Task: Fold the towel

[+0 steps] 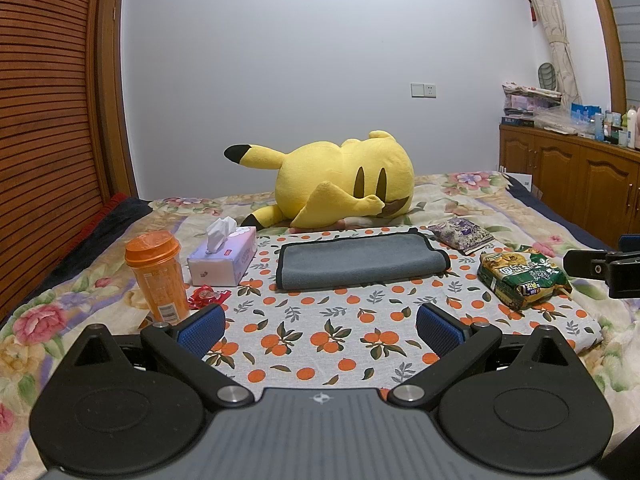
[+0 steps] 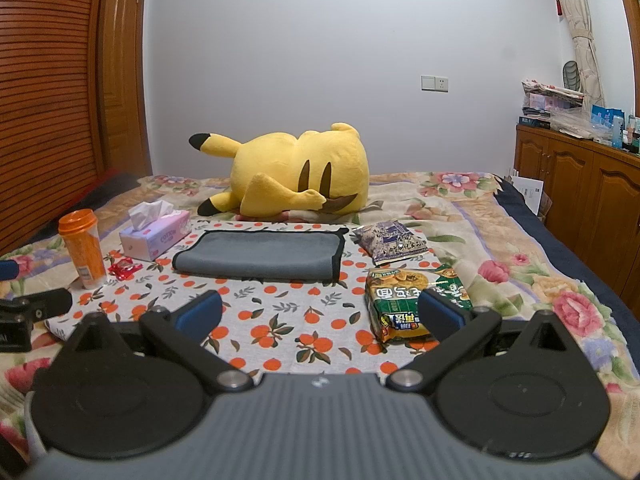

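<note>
Nearest in each wrist view, the left gripper (image 1: 320, 322) and right gripper (image 2: 320, 312) hang over the orange-print cloth (image 1: 320, 336) on the bed (image 1: 60, 300), jaws wide and holding nothing. The right gripper hangs just above the noodle pack (image 2: 416, 304), whose large Chinese characters I cannot read with confidence. Farther on the cloth lies the towel (image 1: 360, 262), grey with dark edging, apart from both grippers. It is already doubled into a long strip, so I judge the fold at least half done; another fold may remain. To its left stand an orange bottle (image 1: 158, 276), a red wrapper (image 1: 208, 294) and a tissue box (image 2: 156, 236) marked "COTTON". Beyond it lies a yellow plush (image 1: 340, 182).
</note>
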Demonstrator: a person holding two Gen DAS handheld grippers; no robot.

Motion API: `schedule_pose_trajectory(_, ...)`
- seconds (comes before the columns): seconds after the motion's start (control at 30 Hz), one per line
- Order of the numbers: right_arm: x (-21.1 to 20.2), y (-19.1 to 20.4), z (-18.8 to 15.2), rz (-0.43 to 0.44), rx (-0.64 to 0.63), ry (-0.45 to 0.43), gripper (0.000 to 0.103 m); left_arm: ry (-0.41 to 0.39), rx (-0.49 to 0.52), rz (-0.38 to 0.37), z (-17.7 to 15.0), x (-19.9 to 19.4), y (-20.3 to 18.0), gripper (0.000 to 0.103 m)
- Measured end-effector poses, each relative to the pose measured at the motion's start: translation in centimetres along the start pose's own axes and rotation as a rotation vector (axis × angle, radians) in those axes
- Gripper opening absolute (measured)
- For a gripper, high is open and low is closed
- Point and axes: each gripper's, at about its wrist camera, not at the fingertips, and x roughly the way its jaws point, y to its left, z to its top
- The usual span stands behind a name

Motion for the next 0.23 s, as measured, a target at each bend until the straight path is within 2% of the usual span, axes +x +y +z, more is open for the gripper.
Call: schedule_pose_trajectory(0.23, -0.06, 0.09, -0.06, 0.000, 0.000, 0.000, 0.103, 0.000, 0.000, 0.000, -0.01, 0.00, 0.01, 0.103)
